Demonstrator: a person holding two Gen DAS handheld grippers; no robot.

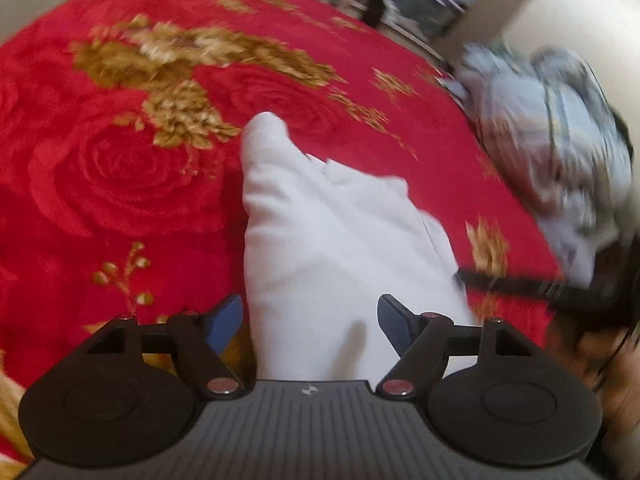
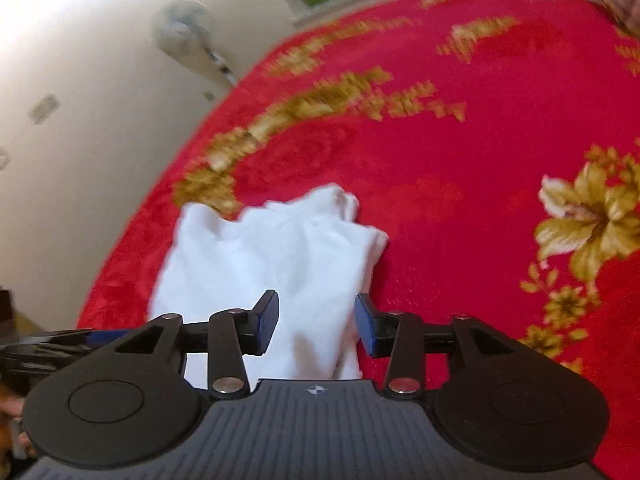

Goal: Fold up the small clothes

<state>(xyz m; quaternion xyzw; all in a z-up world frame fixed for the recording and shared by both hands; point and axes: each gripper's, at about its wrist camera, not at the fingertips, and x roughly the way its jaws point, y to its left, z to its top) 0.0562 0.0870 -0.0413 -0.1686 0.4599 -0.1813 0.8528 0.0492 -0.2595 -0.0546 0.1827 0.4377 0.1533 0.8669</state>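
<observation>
Left wrist view first: the left tool (image 1: 310,320) points down at a red blanket (image 1: 120,184) patterned with gold flowers and roses, and its blue-padded fingers (image 1: 224,322) stand wide apart, released, pressing on nothing. A white garment (image 1: 320,240) lies flat on the blanket straight ahead of the tool and runs back under its body; the cloth sits in the gap between the two fingers but neither pad touches it, the left pad over the blanket just beside the cloth's edge. One narrow end of the garment reaches away from the tool, toward the rose pattern. Far off to the right of the tool a blurred heap of pale blue-grey clothes (image 1: 560,128) rests near the blanket's edge, and a dark strap (image 1: 508,284) crosses below it. Right wrist view next: the right tool (image 2: 316,322) also tilts down at the same blanket (image 2: 460,168), its fingers (image 2: 266,322) parted about halfway and gripping nothing. The white garment (image 2: 272,256) lies just ahead and somewhat left of this tool, its rumpled far end pointing away, its near part passing between the pads without contact. A pale wall (image 2: 100,80) with a fan (image 2: 182,26) stands beyond the left side.
</observation>
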